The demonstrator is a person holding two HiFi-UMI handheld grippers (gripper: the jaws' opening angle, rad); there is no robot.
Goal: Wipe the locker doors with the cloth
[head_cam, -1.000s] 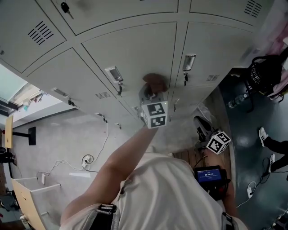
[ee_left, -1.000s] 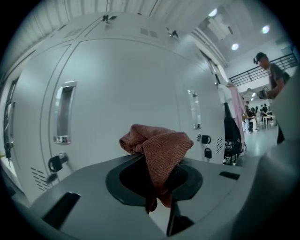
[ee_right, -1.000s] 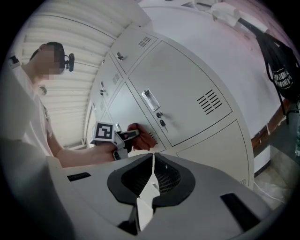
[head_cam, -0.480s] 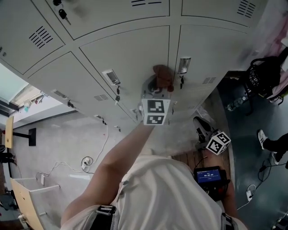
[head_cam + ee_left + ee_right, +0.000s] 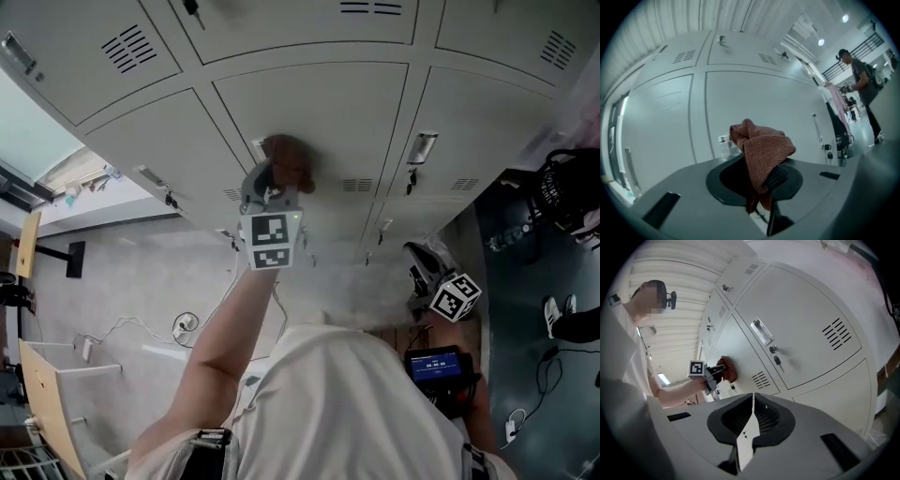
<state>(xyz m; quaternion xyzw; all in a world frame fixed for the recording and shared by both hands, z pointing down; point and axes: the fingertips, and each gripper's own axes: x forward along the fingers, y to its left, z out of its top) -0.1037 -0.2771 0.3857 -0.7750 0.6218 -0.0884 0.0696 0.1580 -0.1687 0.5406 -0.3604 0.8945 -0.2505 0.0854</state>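
Observation:
A reddish-brown cloth [image 5: 289, 162] is pressed against a grey locker door [image 5: 319, 122], near its lower left corner. My left gripper [image 5: 272, 192] is shut on the cloth [image 5: 761, 150], which bunches up over the jaws in the left gripper view. The right gripper view shows that gripper and the cloth [image 5: 727, 369] against the locker door [image 5: 797, 333] from the side. My right gripper [image 5: 456, 296] hangs low by my right side, away from the lockers. Its jaws [image 5: 751, 427] stand closed together with nothing between them.
Rows of grey lockers fill the wall, with handles [image 5: 421, 147], padlocks and vent slits [image 5: 357, 185]. A dark bag [image 5: 565, 184] sits on the floor at right. A person [image 5: 862, 89] stands far off down the row. Cables [image 5: 183, 326] lie on the floor at left.
My left gripper has carried the cloth leftward across the locker door, from near its right edge to its lower left corner. The right gripper has stayed put.

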